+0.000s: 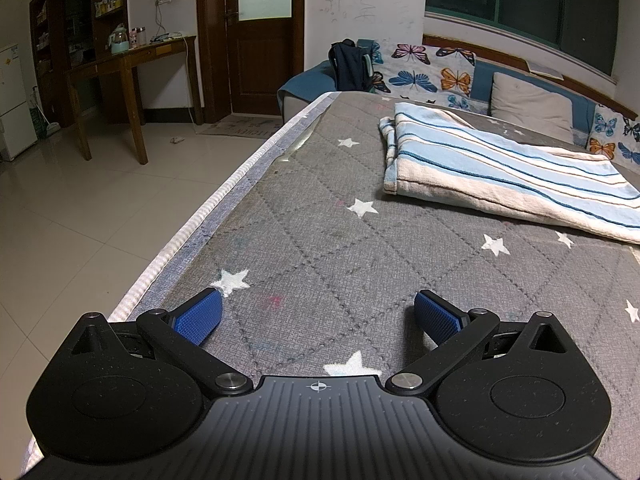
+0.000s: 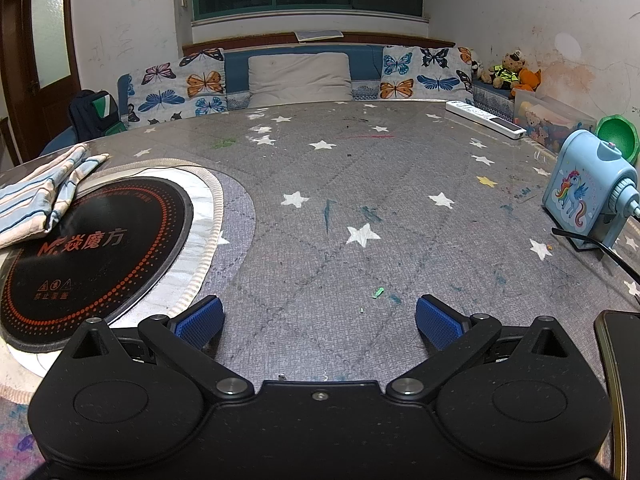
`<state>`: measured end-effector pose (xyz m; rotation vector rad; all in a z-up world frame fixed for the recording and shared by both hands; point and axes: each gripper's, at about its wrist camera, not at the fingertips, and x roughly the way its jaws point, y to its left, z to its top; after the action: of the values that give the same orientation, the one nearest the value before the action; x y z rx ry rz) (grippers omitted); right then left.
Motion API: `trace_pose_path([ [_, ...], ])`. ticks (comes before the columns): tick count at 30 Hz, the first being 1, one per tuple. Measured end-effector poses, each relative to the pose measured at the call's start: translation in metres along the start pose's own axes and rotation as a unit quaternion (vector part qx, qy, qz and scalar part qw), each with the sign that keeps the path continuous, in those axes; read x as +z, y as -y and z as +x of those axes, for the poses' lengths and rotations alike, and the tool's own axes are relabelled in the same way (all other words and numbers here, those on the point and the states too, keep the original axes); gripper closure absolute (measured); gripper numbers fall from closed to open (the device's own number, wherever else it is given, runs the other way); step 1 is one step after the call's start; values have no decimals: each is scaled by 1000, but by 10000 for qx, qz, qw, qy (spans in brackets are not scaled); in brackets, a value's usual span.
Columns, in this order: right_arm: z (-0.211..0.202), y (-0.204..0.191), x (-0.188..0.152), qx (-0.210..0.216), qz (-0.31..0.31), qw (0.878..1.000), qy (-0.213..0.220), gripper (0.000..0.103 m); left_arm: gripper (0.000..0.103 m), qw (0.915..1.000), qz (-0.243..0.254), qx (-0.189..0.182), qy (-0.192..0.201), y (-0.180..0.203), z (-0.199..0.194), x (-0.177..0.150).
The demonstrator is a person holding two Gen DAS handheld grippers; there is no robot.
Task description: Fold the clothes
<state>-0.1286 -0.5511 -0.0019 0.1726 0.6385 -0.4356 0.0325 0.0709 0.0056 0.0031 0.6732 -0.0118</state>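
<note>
Blue ribbed pads, near: left gripper [image 1: 318, 316] spread wide, holding nothing, low over the table's grey star-quilted cover [image 1: 304, 216] close to its left edge. Right gripper [image 2: 319, 318] likewise wide and holding nothing, over the cover's middle.

Black round hotplate [image 2: 86, 248], just left of the right gripper, set in a white braided ring. Printed in red: a logo with Chinese characters reading "魔方" among them; below, small warning triangles and characters too small to read.

Striped cloth [image 1: 496, 172], light blue, white and tan, part-folded, lying ahead and right of the left gripper; in the right wrist view its end [image 2: 44, 196] overlaps the hotplate's far left rim.

Risks, judged: cloth on a heating surface, should it be hot; a drag could catch the braided ring; a sweep right could strike the unicorn-printed blue sharpener [image 2: 584, 196] at the right edge.

Floor mat [image 1: 244, 126] by the door, far: lettering illegible.
</note>
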Motion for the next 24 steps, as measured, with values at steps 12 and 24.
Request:
trace_pose_path([
  [12, 0, 0, 0, 2, 3, 10000, 1, 0, 0, 10000, 8, 8, -3, 1, 0, 0],
  [24, 0, 0, 0, 0, 1, 10000, -2, 0, 0, 10000, 21, 16, -6, 2, 0, 1],
])
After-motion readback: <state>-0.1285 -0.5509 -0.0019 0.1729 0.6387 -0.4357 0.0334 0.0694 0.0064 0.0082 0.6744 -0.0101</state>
